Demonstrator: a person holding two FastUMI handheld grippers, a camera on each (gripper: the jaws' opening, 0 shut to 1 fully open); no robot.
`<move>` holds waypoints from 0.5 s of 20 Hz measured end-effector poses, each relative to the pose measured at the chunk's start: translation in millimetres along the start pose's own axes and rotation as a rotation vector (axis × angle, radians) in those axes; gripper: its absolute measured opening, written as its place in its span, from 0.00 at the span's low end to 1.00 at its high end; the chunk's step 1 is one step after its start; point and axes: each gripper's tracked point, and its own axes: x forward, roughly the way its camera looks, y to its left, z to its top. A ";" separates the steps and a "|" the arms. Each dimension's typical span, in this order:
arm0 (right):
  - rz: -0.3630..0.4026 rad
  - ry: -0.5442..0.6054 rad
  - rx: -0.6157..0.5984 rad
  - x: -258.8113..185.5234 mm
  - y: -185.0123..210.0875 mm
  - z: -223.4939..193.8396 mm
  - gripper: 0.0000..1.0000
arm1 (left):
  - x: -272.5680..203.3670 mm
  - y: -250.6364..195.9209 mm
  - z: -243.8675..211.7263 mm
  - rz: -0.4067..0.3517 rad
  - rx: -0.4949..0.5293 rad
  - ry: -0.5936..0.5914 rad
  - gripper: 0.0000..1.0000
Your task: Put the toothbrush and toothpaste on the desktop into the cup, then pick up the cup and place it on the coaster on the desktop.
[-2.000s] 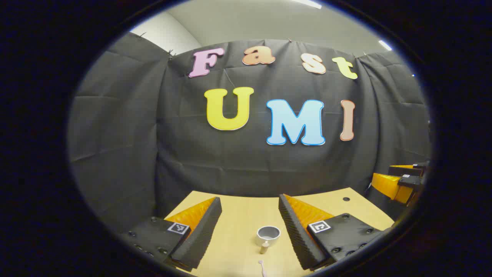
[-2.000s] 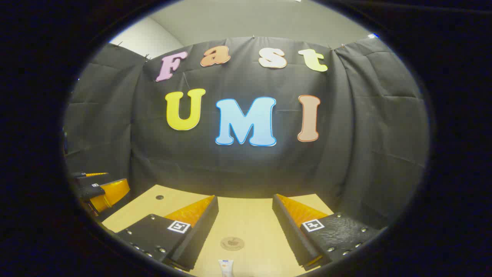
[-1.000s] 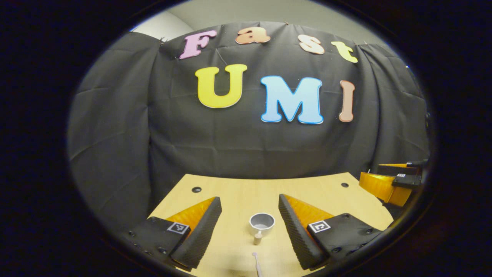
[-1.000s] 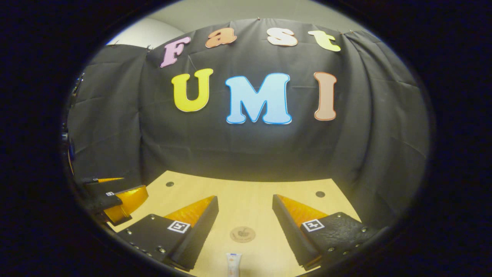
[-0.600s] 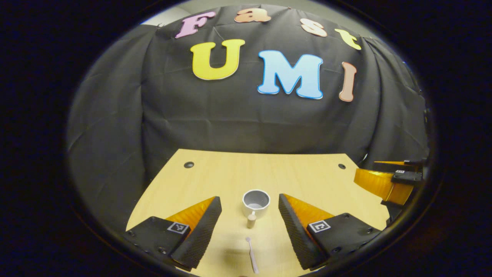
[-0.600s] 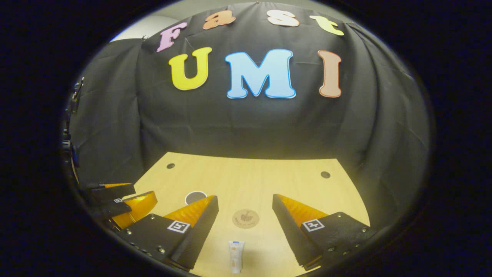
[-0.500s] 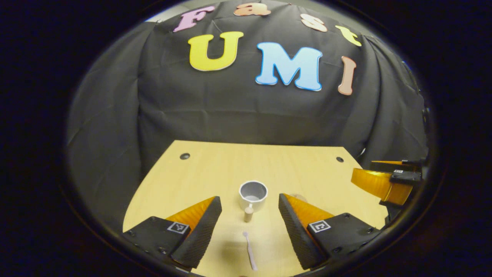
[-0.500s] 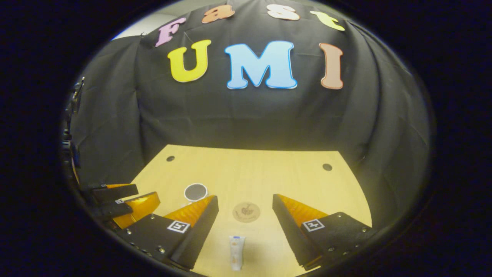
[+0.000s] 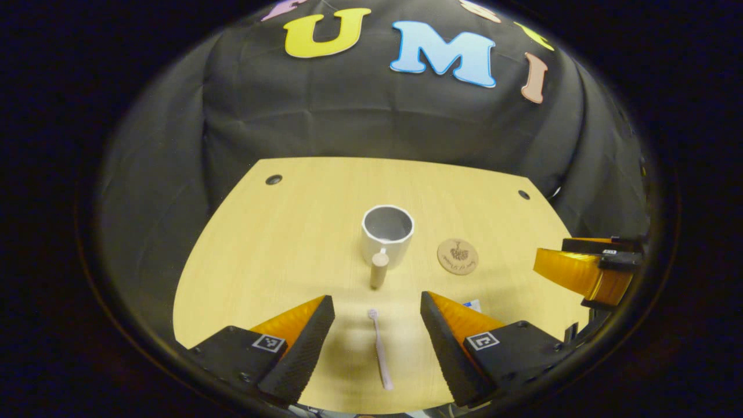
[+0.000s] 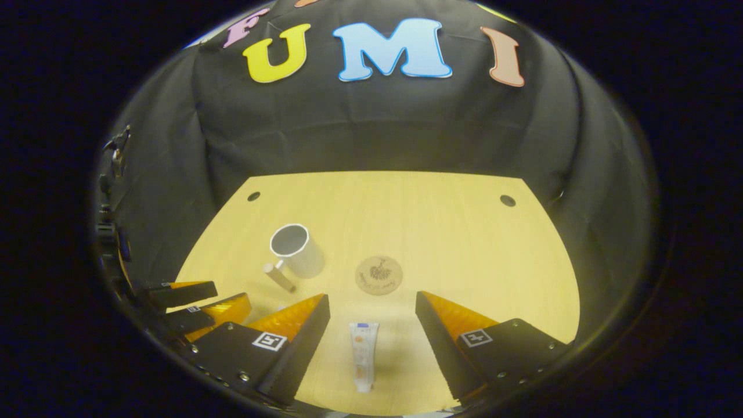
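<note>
over the last 2 s both views have tipped down, so the whole desktop (image 9: 278, 244) now shows; we judge we are lining up the first pick. our left gripper (image 9: 377, 316) hangs with its tongs apart around the toothbrush (image 9: 379, 348); the right gripper (image 10: 371, 316) likewise spread over the toothpaste (image 10: 363, 354). the cup (image 9: 387, 235) stands farther off, empty, with the coaster (image 9: 458, 256) just to its right. black cloth walls the booth.

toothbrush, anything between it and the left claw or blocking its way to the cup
Nothing visible. The toothbrush lies flat between the open left claw fingers, and the bare desktop runs from it to the cup, whose handle points toward it.
</note>
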 end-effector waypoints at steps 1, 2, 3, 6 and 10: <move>-0.001 0.030 0.002 5.7 -0.8 -11.0 0.93 | 3.6 2.9 -10.6 0.008 0.000 0.022 0.97; -0.002 0.063 0.005 10.2 -1.5 -21.2 0.93 | 7.0 4.3 -23.5 0.013 0.000 0.054 0.92; -0.002 0.096 0.010 14.8 -1.4 -33.4 0.93 | 11.5 4.5 -32.7 0.013 -0.005 0.088 0.92; 0.009 0.187 0.020 30.5 2.1 -66.1 0.93 | 24.1 3.3 -67.2 0.003 -0.042 0.209 0.98; 0.005 0.294 0.005 45.3 2.7 -104.0 0.93 | 40.2 5.2 -101.2 0.011 -0.070 0.308 0.99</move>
